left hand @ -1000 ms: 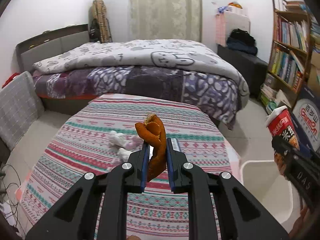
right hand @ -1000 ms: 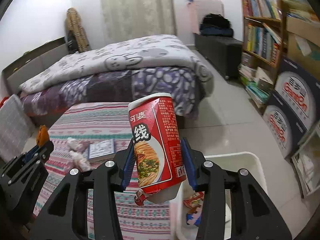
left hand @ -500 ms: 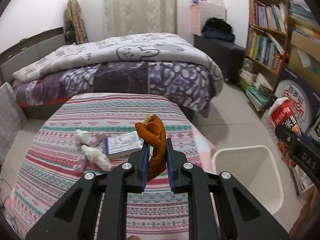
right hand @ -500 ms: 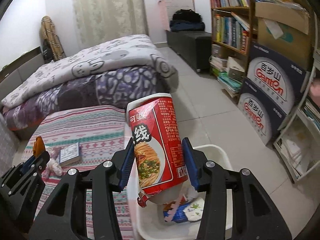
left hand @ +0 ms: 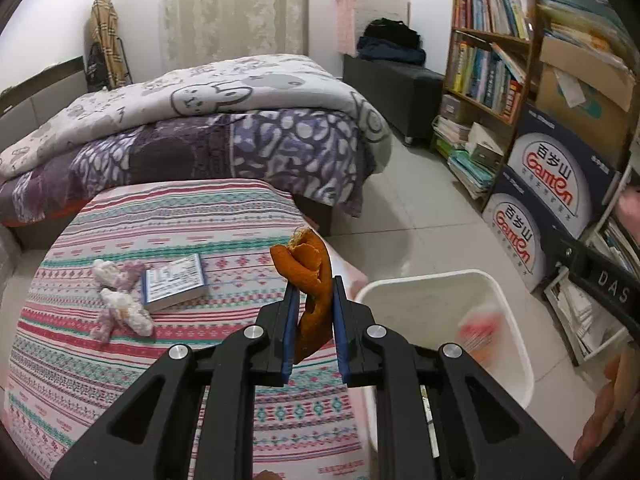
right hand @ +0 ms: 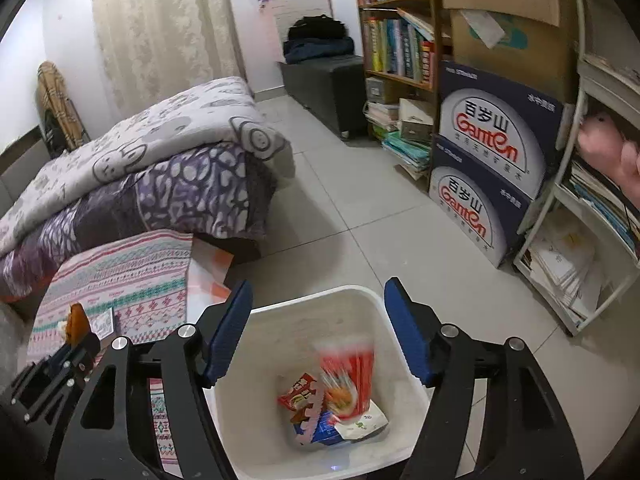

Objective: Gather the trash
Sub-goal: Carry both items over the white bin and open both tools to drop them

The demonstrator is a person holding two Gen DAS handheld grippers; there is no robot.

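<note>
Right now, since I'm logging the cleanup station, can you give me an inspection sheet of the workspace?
Surface: striped cloth covers the low table beside the bed.
Job's things: orange peel clamped upright; blurred red noodle cup inside the white bin, above wrappers.
Clutter: small book and crumpled tissues on the cloth.
Grippers: left gripper shut on the orange peel; right gripper over the bin, jaws opening, nothing between them.
Cables: nothing seen.
Surroundings: bed, bookshelf, stacked cartons, tiled floor.
</note>
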